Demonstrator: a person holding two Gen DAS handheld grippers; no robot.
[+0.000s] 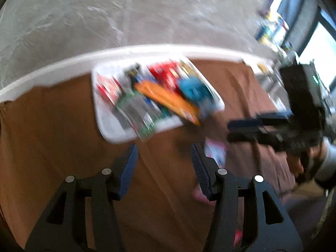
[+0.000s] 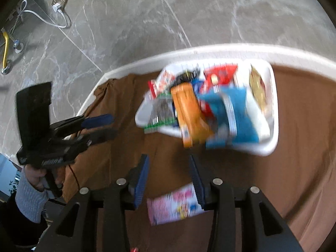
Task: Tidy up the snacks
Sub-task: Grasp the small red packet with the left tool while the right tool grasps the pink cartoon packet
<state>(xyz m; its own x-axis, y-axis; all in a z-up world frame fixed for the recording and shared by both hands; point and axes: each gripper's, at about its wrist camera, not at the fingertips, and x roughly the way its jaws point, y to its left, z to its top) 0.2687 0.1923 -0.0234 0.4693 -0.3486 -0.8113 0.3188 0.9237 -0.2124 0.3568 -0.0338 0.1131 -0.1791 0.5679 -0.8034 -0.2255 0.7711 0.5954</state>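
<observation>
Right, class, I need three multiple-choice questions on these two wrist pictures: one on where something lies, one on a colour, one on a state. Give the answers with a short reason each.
1. Where does the pink packet lie?
A. in the white tray
B. on the brown cloth, outside the tray
C. on the grey floor

2. What colour is the long box lying on top of the snacks in the white tray?
A. orange
B. purple
C. black

3. How do the jaws of the right gripper stand?
A. shut on the pink packet
B. shut on the tray's rim
C. open, holding nothing

Answers:
1 B: it lies flat on the brown cloth, nearer the camera than the tray.
2 A: the box is plainly orange.
3 C: bare cloth shows between the parted jaws.
</observation>
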